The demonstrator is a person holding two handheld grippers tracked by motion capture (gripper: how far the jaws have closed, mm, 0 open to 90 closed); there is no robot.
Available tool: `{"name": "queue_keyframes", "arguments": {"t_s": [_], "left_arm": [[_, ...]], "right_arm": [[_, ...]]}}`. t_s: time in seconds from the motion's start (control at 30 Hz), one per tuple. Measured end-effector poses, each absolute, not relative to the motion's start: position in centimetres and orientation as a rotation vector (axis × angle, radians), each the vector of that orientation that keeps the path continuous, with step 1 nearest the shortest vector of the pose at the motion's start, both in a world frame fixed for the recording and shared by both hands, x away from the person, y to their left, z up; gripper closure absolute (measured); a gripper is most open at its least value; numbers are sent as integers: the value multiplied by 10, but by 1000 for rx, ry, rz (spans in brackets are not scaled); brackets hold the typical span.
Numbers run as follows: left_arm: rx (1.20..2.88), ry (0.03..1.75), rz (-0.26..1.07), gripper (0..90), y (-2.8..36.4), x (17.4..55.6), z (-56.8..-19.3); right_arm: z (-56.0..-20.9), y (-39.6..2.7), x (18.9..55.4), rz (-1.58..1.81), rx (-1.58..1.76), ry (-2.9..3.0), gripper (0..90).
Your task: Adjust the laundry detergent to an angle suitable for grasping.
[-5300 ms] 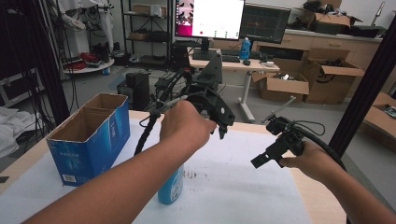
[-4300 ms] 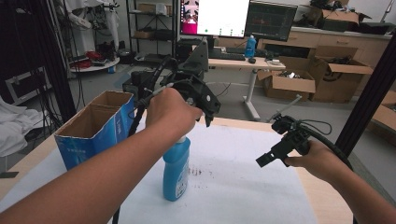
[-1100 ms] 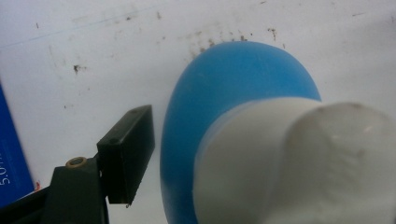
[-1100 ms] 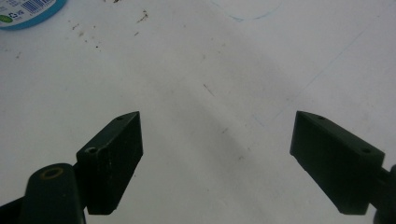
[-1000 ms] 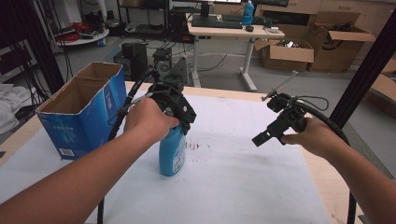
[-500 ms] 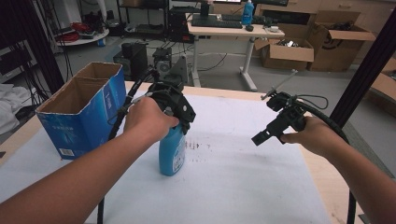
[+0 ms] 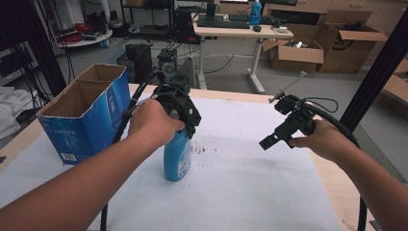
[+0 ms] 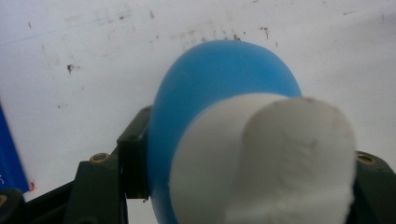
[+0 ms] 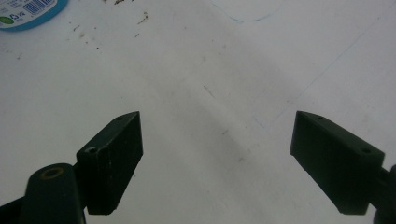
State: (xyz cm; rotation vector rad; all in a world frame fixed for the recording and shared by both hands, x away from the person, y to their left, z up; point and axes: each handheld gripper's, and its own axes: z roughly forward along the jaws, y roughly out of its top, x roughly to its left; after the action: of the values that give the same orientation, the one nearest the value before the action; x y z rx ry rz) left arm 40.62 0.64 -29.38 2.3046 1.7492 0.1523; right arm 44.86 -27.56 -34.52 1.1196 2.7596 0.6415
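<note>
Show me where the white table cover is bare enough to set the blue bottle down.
Bare: the stretch between the blue bottle and the right gripper, and the near edge. Crowded: the left, where the cardboard box stands close to the left gripper.

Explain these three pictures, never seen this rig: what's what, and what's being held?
No robot: a person holds a hand-held gripper in each hand. The high view looks down on the white-covered table; the other two come from cameras riding on the grippers. The left hand-held gripper has just closed on the upright blue plastic bottle with a white cap; its jaws flank the bottle's shoulder in the left gripper view. The right hand-held gripper hangs open, holding nothing. An open blue cardboard box stands at the left.
</note>
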Motion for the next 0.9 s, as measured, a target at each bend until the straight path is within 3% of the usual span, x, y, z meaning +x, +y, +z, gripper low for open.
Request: {"name": "queue_keyframes", "arguments": {"t_s": [0.33, 0.9], "left_arm": [[2320, 1727, 143, 377, 7, 407, -284], [2312, 1638, 92, 377, 28, 416, -228]], "right_arm": [[-347, -276, 451, 643, 1118, 2763, 171], [-350, -286, 457, 653, 1124, 2772, 172]]}}
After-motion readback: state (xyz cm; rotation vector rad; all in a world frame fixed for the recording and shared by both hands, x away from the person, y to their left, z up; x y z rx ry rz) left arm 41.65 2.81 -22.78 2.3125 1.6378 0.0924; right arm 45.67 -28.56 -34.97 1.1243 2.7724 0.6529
